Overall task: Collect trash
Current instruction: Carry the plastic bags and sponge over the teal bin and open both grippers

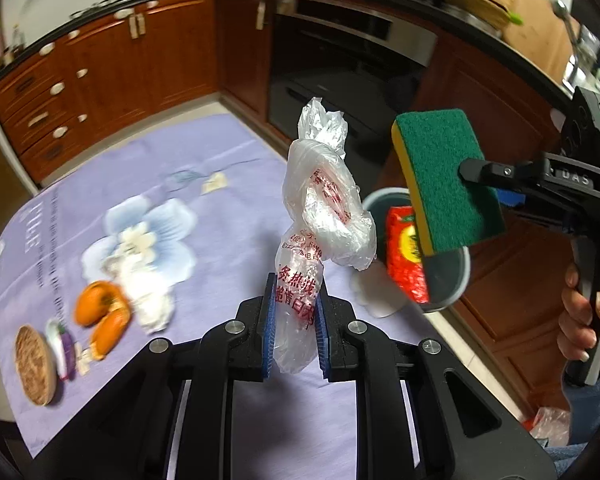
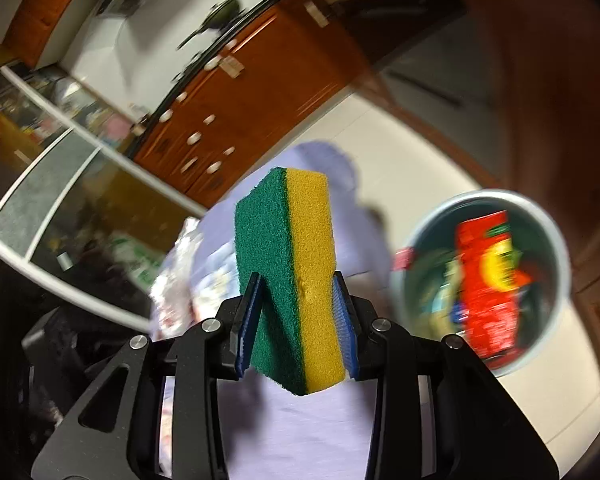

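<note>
Both grippers loaded, mid-carry toward the bin.

Left gripper [image 1: 296, 330]: jaws pinching the lower end of a knotted clear plastic bag [image 1: 320, 216] with red print; the rest of the bag stands up above the pads, off the table.

Right gripper [image 2: 300, 320]: jaws pressed onto a green-and-yellow sponge [image 2: 292, 264], one pad on the green face, the other on the yellow. From the left wrist view the sponge [image 1: 444, 180] hangs just over the near rim of the grey bin [image 1: 458, 280].

Bin sits on the floor off the table's right edge. A red packet [image 1: 406, 256] and other scraps are already inside, so some collecting looks done.

Still on the purple tablecloth [image 1: 236, 200], toward the left edge: orange peel [image 1: 102, 314], crumpled white tissue [image 1: 148, 292], a round woven coaster [image 1: 34, 364], a small purple-white item I can't identify. Coaster is probably not trash.

Step in hand, my read: drop-off. Next move calls for centring the sponge over the bin mouth, then spreading the right jaws. The bag is over the table's right edge, short of the bin; it needs carrying further right before release. It's light, so it may drift wide.
</note>
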The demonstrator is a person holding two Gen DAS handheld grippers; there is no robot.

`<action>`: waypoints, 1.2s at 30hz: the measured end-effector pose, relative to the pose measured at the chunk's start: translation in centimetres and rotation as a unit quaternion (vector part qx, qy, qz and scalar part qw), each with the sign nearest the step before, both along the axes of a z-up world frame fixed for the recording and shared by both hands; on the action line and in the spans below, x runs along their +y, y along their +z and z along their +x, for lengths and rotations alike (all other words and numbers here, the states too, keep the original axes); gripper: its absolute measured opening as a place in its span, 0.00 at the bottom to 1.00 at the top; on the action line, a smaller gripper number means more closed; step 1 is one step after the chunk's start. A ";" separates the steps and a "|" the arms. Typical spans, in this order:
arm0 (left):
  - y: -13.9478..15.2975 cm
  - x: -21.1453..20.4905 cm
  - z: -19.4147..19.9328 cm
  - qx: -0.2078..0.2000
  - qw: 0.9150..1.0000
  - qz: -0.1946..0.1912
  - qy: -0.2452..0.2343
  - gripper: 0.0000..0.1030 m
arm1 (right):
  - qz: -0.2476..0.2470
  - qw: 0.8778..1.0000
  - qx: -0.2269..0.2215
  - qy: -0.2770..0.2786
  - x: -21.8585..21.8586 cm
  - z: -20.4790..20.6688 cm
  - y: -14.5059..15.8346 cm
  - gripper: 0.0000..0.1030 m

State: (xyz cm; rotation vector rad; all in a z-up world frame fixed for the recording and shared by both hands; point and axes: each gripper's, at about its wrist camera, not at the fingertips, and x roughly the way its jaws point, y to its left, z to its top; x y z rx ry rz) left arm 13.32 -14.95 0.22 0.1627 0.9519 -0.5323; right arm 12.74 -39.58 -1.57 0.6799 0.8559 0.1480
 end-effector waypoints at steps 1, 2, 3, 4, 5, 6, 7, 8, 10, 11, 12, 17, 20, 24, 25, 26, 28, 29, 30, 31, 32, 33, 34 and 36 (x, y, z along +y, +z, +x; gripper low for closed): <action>-0.1 -0.6 -0.1 0.001 1.000 0.001 -0.005 0.17 | -0.003 1.000 0.000 -0.008 -0.9 -0.4 -0.2 0.32; -0.3 -1.4 -0.1 0.004 1.000 0.003 -0.012 0.17 | -0.002 1.000 0.004 -0.019 -2.1 -0.7 -0.5 0.32; -0.6 -2.2 -0.2 0.006 1.000 0.005 -0.018 0.17 | -0.002 1.000 0.008 -0.030 -3.2 -1.0 -0.9 0.32; -0.9 -3.1 -0.1 0.010 1.000 0.008 -0.024 0.17 | -0.005 0.999 0.013 -0.041 -4.3 -1.3 -1.4 0.32; -1.1 -4.1 0.0 0.014 0.999 0.010 -0.028 0.17 | -0.006 0.999 0.017 -0.047 -5.1 -1.4 -1.8 0.32; -1.3 -4.6 0.0 0.016 0.999 0.011 -0.031 0.17 | -0.004 0.998 0.023 -0.056 -6.0 -1.5 -2.3 0.32; -1.6 -5.2 0.2 0.020 0.999 0.012 -0.035 0.17 | -0.003 0.998 0.029 -0.063 -6.8 -1.7 -2.8 0.32; -1.9 -5.9 0.4 0.024 0.999 0.012 -0.039 0.17 | -0.004 0.997 0.032 -0.068 -7.3 -2.0 -3.2 0.32; -2.5 -7.4 0.7 0.033 0.998 0.013 -0.046 0.17 | -0.011 0.996 0.041 -0.078 -8.2 -2.2 -3.9 0.32; -2.7 -7.8 0.8 0.037 0.998 0.012 -0.049 0.17 | -0.014 0.996 0.046 -0.081 -8.6 -2.3 -4.3 0.32; -3.0 -8.5 1.0 0.041 0.998 0.012 -0.053 0.17 | -0.015 0.995 0.051 -0.083 -9.0 -2.3 -4.6 0.32; -4.3 -11.2 1.8 0.057 0.996 0.020 -0.071 0.17 | -0.014 0.993 0.075 -0.091 -10.5 -2.3 -6.5 0.34; -5.1 -12.8 2.1 0.065 0.994 0.025 -0.081 0.17 | -0.008 0.992 0.087 -0.089 -11.0 -2.3 -7.6 0.37; -6.0 -14.5 2.3 0.075 0.992 0.030 -0.092 0.17 | 0.006 0.991 0.094 -0.098 -11.7 -2.2 -8.5 0.55; -6.2 -14.8 2.3 0.077 0.992 0.031 -0.095 0.17 | 0.010 0.990 0.095 -0.100 -11.9 -2.3 -8.7 0.59; -6.3 -15.1 2.3 0.078 0.992 0.031 -0.096 0.17 | 0.013 0.990 0.096 -0.103 -12.1 -2.3 -8.8 0.62; -6.7 -15.8 2.3 0.082 0.991 0.032 -0.100 0.17 | 0.014 0.989 0.096 -0.109 -12.5 -2.5 -8.9 0.67; -6.9 -15.8 2.3 0.084 0.991 0.032 -0.102 0.17 | 0.013 0.989 0.096 -0.110 -12.6 -2.4 -8.9 0.69; -7.1 -16.1 2.4 0.086 0.990 0.033 -0.103 0.18 | 0.015 0.989 0.097 -0.112 -12.8 -2.5 -8.9 0.73; -7.4 -16.4 2.5 0.089 0.990 0.034 -0.105 0.18 | 0.017 0.988 0.097 -0.115 -13.0 -2.6 -8.9 0.74; -7.6 -16.8 2.7 0.092 0.989 0.035 -0.107 0.18 | 0.019 0.988 0.098 -0.117 -13.2 -2.7 -9.0 0.74; -7.9 -17.1 3.0 0.095 0.989 0.035 -0.110 0.18 | 0.020 0.988 0.099 -0.121 -13.4 -2.7 -9.0 0.74; -8.2 -17.4 3.1 0.099 0.988 0.036 -0.112 0.18 | 0.021 0.987 0.100 -0.123 -13.5 -2.7 -9.0 0.74; -8.8 -18.2 3.5 0.105 0.987 0.041 -0.118 0.21 | 0.027 0.986 0.102 -0.129 -13.9 -2.6 -9.0 0.74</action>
